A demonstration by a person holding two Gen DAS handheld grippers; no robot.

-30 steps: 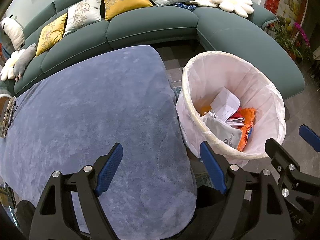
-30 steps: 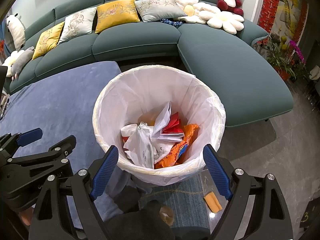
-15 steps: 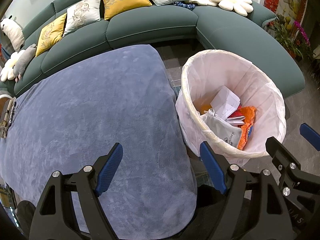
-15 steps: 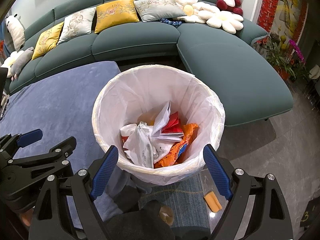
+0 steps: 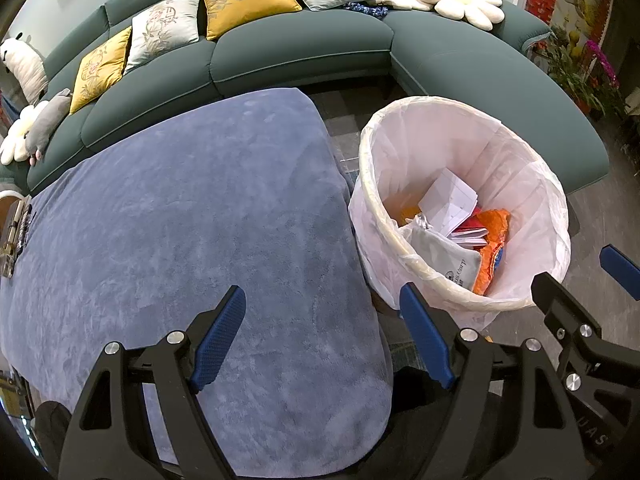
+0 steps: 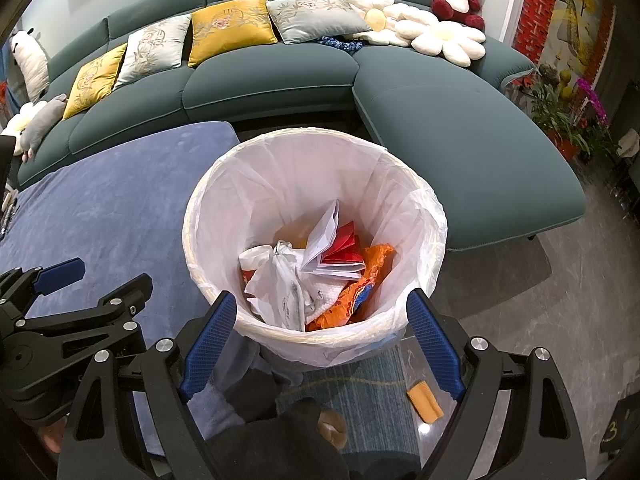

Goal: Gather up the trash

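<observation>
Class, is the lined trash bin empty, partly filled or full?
Partly filled: papers and wrappers cover the trash bin's bottom, well below its rim.

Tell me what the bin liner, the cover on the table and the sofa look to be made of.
Bin liner: thin white plastic film, semi-translucent, creased and folded over the rim.
Table cover: blue plush fabric, probably velvet or fleece, matte, with lighter and darker brushed patches in the nap.
Sofa: teal woven or velvety upholstery, matte, with piped seams; the exact fibre cannot be told.
</observation>
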